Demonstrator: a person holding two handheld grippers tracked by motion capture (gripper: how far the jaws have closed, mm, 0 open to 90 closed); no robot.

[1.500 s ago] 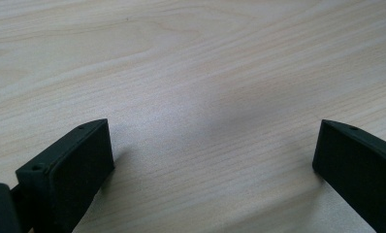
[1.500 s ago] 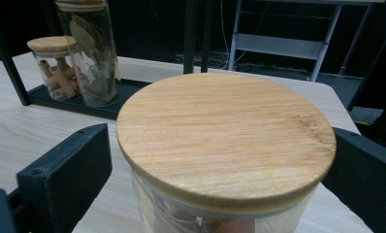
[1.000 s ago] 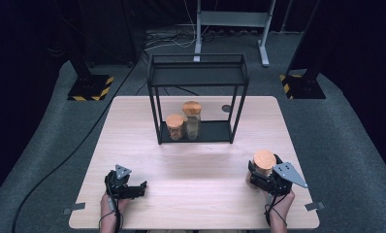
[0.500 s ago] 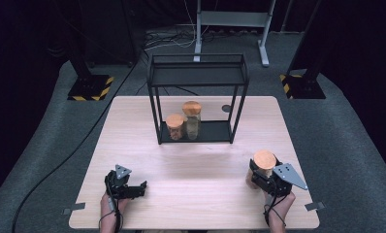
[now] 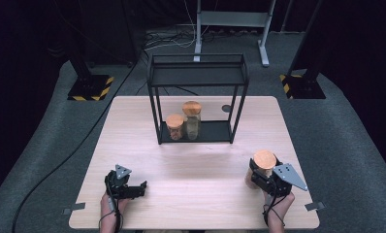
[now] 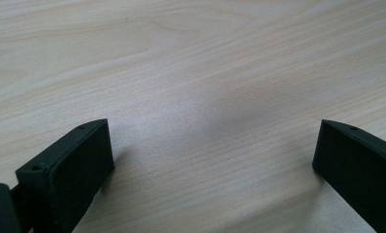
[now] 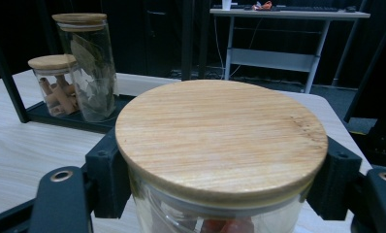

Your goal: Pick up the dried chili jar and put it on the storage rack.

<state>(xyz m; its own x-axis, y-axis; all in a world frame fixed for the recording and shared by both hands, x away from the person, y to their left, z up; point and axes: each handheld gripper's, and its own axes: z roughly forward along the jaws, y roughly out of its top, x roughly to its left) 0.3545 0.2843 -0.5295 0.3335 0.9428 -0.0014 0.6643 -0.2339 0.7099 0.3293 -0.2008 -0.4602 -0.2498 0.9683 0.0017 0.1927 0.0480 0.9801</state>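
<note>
Near table's [image 5: 191,160] right edge, gripped jar [image 5: 265,160]

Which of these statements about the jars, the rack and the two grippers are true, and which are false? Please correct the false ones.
1. The right gripper is shut on the jar with a wooden lid. True; its jaws have just been closing on the jar.
2. Three jars stand on the bottom shelf of the black rack. False: two stand there, the short jar and the tall jar.
3. The left gripper holds a lid. False: its jaws stand open over the bare table.
4. The tall jar holds leaves. True.
5. The rack's top shelf carries a jar. False: it carries nothing.
</note>
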